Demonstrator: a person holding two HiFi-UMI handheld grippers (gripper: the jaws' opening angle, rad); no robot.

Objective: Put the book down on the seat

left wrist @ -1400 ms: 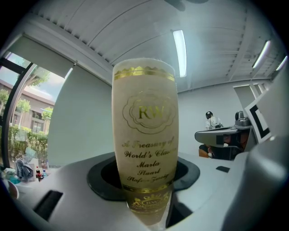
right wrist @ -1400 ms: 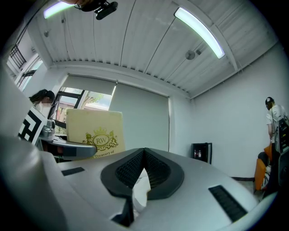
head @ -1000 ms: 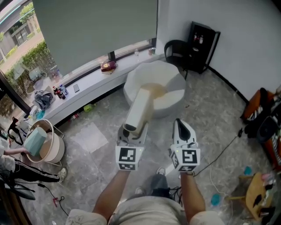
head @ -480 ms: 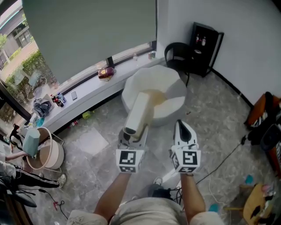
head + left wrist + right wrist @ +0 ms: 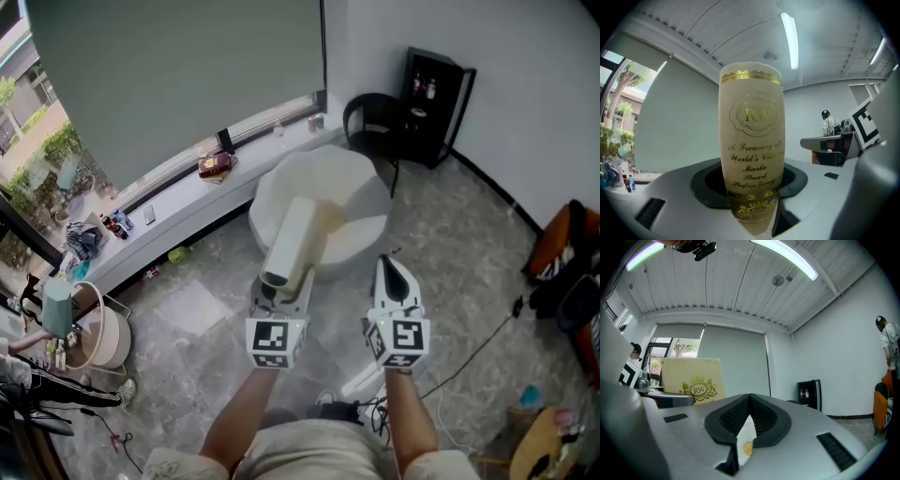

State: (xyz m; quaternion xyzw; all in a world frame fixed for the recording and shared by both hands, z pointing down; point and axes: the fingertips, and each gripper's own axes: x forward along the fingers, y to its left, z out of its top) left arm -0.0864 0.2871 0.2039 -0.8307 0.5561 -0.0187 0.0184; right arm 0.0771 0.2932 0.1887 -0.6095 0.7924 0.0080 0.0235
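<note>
A thick cream book point(image 5: 292, 239) with gold print stands on end in my left gripper point(image 5: 281, 281), which is shut on its lower end. The left gripper view has the book's spine point(image 5: 751, 140) rising straight up from between the jaws of the left gripper point(image 5: 752, 206). The seat is a round white armchair point(image 5: 361, 187) on the floor, beyond and below the book. My right gripper point(image 5: 391, 274) hangs beside the left one, shut and holding nothing. In the right gripper view, the right gripper point(image 5: 749, 416) shows its pads meeting, and the book's cover point(image 5: 691, 376) shows at the left.
A black chair point(image 5: 366, 117) and a black cabinet point(image 5: 436, 80) stand behind the armchair by the wall. A white window ledge point(image 5: 187, 192) carries a red item point(image 5: 214, 166). A round basket point(image 5: 94, 337) sits at the left. A cable point(image 5: 469, 337) trails over the floor at the right.
Both grippers and the book keep their place in the head view. The room has slid: the armchair sits a little lower and further left, the basket has moved toward the left edge.
</note>
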